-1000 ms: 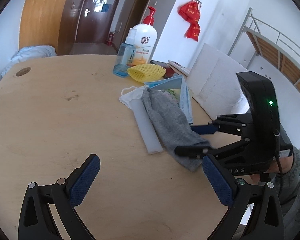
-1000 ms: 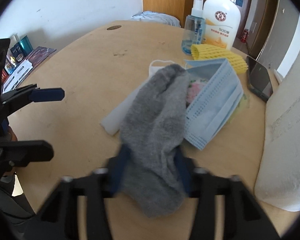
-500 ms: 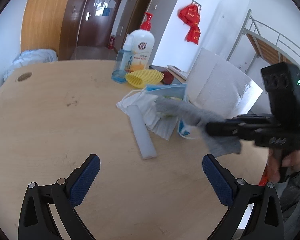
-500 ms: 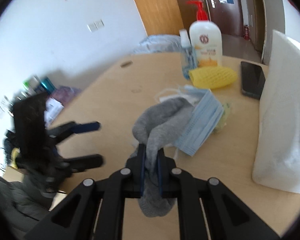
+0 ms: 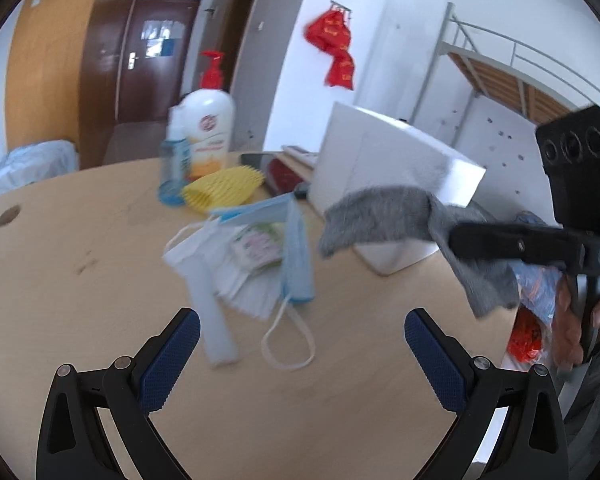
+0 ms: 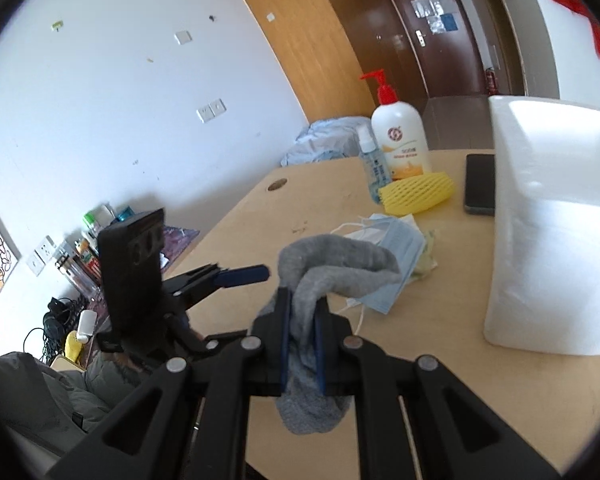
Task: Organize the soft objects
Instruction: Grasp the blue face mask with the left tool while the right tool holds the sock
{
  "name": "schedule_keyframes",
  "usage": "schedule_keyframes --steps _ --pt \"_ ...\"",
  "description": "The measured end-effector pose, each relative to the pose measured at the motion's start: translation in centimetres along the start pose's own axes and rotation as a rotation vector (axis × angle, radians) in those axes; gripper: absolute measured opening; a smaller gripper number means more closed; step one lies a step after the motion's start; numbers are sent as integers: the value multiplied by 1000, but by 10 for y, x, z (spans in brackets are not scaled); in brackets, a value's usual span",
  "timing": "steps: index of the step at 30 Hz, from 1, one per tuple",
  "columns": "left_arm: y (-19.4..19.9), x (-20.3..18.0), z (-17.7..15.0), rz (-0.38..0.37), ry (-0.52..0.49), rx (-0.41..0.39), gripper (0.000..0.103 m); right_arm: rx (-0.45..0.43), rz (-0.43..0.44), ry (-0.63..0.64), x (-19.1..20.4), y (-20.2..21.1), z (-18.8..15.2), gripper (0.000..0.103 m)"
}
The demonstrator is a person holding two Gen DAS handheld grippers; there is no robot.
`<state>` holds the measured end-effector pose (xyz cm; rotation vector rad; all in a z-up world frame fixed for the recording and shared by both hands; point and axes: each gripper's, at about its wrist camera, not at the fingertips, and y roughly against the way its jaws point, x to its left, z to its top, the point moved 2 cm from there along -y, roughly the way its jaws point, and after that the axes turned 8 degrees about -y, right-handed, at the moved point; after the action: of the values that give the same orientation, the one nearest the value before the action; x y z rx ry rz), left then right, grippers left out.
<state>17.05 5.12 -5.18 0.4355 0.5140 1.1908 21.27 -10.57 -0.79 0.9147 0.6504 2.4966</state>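
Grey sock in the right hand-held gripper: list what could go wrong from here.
1. The right hand-held gripper pinches the sock only at a bunched fold, with both ends hanging free; it may slip out during a swing.
2. The loose end hangs close to the blue mask and its ear loops; it might drag them across the table.
3. The white block stands right beside the sock; a sideways sweep could tip it.
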Motion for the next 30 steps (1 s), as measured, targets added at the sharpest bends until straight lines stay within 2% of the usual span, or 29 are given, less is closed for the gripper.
schedule_keyframes --steps 3,6,9,19,21,26,27,29,30 --pt "-15 -4 12 -27 4 11 102 -29 -3 -14 -5 11 -2 13" --pt "-37 -3 16 -59 30 65 102 -51 -1 -34 -13 21 -5 13" --pt "-57 -5 18 -62 42 111 97 -62 3 -48 -21 24 -8 13" --pt "-91 -1 30 14 92 144 77 -68 35 -69 -34 27 -14 13" --pt "-100 0 29 28 96 175 71 -67 38 -71 -36 27 -15 13" --pt "-111 1 27 68 85 211 44 -59 49 -77 -39 25 -17 13" --pt "-113 1 27 72 80 215 42 -56 51 -81 -40 24 -18 13" --pt "-116 3 26 94 81 229 23 -56 51 -88 -42 24 -17 13" --pt "-116 5 26 90 93 232 20 -56 51 -89 -42 24 -17 13"
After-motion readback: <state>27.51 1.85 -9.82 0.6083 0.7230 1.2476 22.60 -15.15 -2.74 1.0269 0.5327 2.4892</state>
